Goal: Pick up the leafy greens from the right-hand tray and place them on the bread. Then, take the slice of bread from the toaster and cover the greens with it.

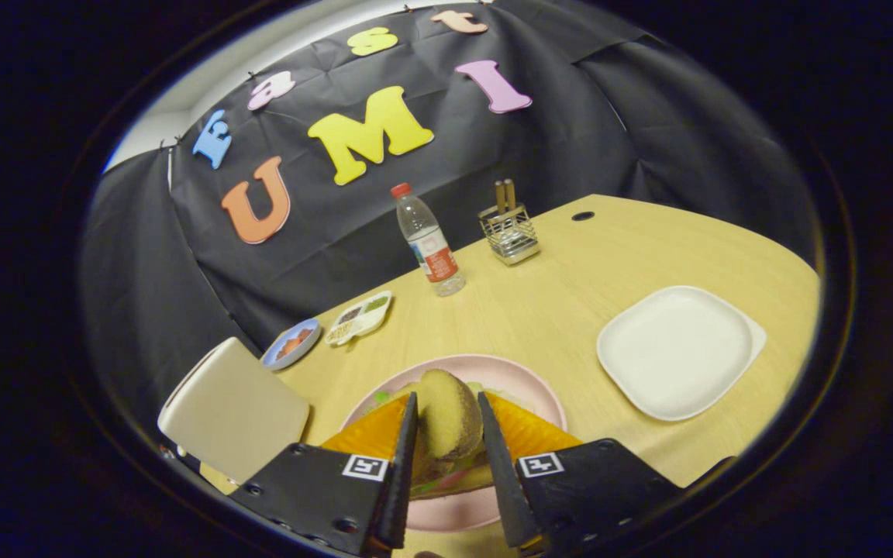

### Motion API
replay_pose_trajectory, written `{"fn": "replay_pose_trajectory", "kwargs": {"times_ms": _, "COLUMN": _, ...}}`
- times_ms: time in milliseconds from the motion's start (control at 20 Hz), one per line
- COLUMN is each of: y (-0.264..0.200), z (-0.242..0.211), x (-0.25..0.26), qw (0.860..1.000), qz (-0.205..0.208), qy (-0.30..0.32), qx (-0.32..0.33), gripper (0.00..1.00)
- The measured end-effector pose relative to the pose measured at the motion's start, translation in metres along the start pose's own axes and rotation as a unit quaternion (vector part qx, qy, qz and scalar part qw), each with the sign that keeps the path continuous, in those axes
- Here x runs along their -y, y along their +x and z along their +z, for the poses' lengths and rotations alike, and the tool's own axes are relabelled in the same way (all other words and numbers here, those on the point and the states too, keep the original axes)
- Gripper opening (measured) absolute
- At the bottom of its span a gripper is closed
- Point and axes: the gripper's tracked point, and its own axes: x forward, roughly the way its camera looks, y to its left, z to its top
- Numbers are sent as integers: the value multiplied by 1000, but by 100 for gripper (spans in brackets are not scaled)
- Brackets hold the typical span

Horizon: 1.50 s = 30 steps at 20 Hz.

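The gripper (446,442) sits at the bottom centre of the gripper view, its two dark fingers (404,457) clenched on a slice of bread (446,422) that stands upright between them, both inner faces against its sides. Directly under the slice, on a pink plate (508,380), a bit of leafy greens (381,398) peeks out at the slice's left beside the left finger, with a layered edge showing low between the fingers. The toaster (233,411) stands at lower left, just beside the plate's left rim. A white tray (675,353) lies at right, well apart from the plate, with bare table (539,302) between them. Farther back, upper centre, stand a water bottle (429,240) and a wire holder (508,232); two small dishes (330,329) sit behind the toaster.
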Motion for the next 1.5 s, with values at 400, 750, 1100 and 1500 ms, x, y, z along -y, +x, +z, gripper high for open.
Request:
{"fn": "replay_pose_trajectory", "kwargs": {"times_ms": 400, "y": -41, "z": 56, "x": 0, "qw": 990, "qz": -39, "qy": -86, "qx": 102, "gripper": 88}}
{"fn": "replay_pose_trajectory", "kwargs": {"times_ms": 750, "y": -147, "z": 132, "x": -56, "qw": 947, "qz": -29, "qy": -169, "qx": 272, "gripper": 95}}
{"fn": "replay_pose_trajectory", "kwargs": {"times_ms": 1100, "y": -204, "z": 135, "x": -90, "qw": 921, "qz": 2, "qy": -185, "qx": 342, "gripper": 95}}
{"fn": "replay_pose_trajectory", "kwargs": {"times_ms": 1500, "y": -195, "z": 123, "x": -94, "qw": 930, "qz": 5, "qy": -187, "qx": 317, "gripper": 95}}
